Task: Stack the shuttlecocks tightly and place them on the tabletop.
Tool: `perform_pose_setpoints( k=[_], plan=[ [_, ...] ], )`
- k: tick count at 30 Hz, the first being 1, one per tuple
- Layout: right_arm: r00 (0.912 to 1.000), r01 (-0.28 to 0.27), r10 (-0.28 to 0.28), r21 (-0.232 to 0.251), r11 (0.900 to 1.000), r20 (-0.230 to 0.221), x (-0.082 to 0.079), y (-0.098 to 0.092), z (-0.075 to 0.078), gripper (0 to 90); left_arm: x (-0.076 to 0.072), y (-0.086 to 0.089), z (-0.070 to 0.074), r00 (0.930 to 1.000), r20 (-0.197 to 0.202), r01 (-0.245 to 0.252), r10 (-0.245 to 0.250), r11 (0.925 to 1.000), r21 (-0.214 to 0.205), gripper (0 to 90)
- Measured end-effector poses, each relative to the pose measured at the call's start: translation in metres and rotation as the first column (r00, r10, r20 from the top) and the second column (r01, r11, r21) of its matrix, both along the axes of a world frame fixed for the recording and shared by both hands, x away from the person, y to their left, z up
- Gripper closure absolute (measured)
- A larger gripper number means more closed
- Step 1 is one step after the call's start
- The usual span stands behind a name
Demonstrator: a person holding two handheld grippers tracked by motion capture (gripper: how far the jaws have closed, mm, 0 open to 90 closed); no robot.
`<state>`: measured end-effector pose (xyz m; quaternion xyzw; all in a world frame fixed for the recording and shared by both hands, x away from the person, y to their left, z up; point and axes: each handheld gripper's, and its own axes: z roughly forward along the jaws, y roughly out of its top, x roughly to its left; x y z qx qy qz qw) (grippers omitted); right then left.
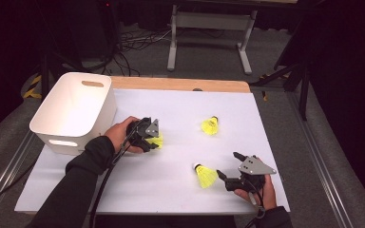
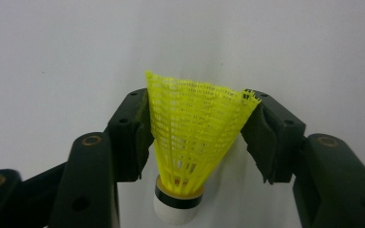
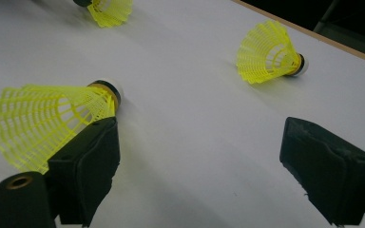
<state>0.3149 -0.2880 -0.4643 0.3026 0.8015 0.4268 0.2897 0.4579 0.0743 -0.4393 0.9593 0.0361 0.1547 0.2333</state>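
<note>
Three yellow shuttlecocks are on the white table. My left gripper [image 1: 150,138] [image 2: 197,118] is shut on one shuttlecock [image 1: 157,141] [image 2: 195,142]: both pads touch its mesh skirt, and its white cork points back toward the hand. My right gripper [image 1: 227,164] [image 3: 199,142] stands open near the front right. A second shuttlecock [image 1: 205,175] [image 3: 52,118] lies on its side just outside that gripper's left jaw, not between the jaws. The third shuttlecock [image 1: 210,125] [image 3: 268,52] lies farther back, apart from both grippers.
A white bin [image 1: 76,109] with cut-out handles stands at the table's left, right beside my left hand. The white mat [image 1: 171,190] covers the table up to a wooden strip [image 1: 180,84] at the back. Beyond are a table frame and floor cables.
</note>
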Motion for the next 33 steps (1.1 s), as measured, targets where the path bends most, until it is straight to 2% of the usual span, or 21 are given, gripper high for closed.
perform_pose_setpoints(
  k=[1, 7, 13, 18, 20, 22, 23, 25, 26, 29, 31, 32, 33],
  plan=[
    [1.0, 0.001, -0.001, 0.0, 1.0, 0.0, 0.0, 0.0, 0.0, 13.9, 0.0, -0.001, -0.001, 0.9999, -0.005, -0.01, 0.01, 0.9997, -0.02, 42.3],
    [1.0, 0.0, 0.0, -0.002, 1.0, 0.0, 0.0, 0.0, 0.0, 13.9, 0.001, -0.002, -0.002, 0.9998, -0.008, -0.017, 0.016, 0.9976, -0.066, 35.6],
    [1.0, 0.001, -0.001, -0.002, 1.0, 0.001, 0.0, 0.0, 0.0, 13.9, 0.0, 0.0, 0.0, 0.9998, -0.012, -0.019, 0.018, 0.9959, -0.088, 32.1],
    [1.0, 0.003, -0.003, 0.0, 1.0, 0.004, -0.001, -0.001, 0.001, 13.9, -0.003, 0.002, 0.004, 0.9995, -0.02, -0.027, 0.025, 0.9918, -0.125, 26.8],
    [1.0, 0.004, -0.004, 0.001, 1.0, 0.005, -0.001, -0.001, 0.001, 13.9, -0.006, 0.004, 0.007, 0.9995, -0.017, -0.029, 0.027, 0.9885, -0.148, 24.5],
    [1.0, 0.004, -0.004, 0.002, 1.0, 0.008, -0.002, -0.002, 0.002, 13.9, -0.009, 0.007, 0.012, 0.9996, -0.007, -0.029, 0.028, 0.982, -0.187, 22.6],
    [1.0, 0.004, -0.004, 0.002, 1.0, 0.008, -0.002, -0.002, 0.002, 13.9, -0.009, 0.007, 0.012, 0.9996, -0.007, -0.029, 0.028, 0.982, -0.187, 21.8],
    [0.9999, 0.005, -0.005, 0.001, 1.0, 0.01, -0.002, -0.001, 0.002, 13.9, -0.013, 0.01, 0.017, 0.9994, 0.012, -0.03, 0.033, 0.9746, -0.222, 20.9],
    [0.9999, 0.003, -0.003, -0.001, 1.0, 0.013, -0.002, -0.001, 0.003, 13.9, -0.017, 0.012, 0.021, 0.999, 0.027, -0.028, 0.036, 0.9677, -0.25, 19.6],
    [0.9999, 0.003, -0.003, 0.001, 1.0, 0.015, -0.003, -0.001, 0.003, 13.8, -0.021, 0.015, 0.025, 0.9984, 0.039, -0.029, 0.041, 0.964, -0.264, 18.9],
    [0.9999, 0.003, -0.003, 0.001, 1.0, 0.017, -0.004, -0.001, 0.004, 13.9, -0.025, 0.018, 0.028, 0.9983, 0.043, -0.026, 0.04, 0.9568, -0.29, 18.4],
    [0.9998, 0.003, -0.003, 0.001, 1.0, 0.019, -0.004, -0.001, 0.005, 13.9, -0.028, 0.021, 0.03, 0.9971, 0.063, -0.022, 0.044, 0.9503, -0.311, 18.4],
    [0.9998, 0.004, -0.004, 0.004, 1.0, 0.02, -0.004, -0.001, 0.005, 13.8, -0.03, 0.023, 0.031, 0.9968, 0.067, -0.021, 0.045, 0.9465, -0.322, 18.3]
  ],
)
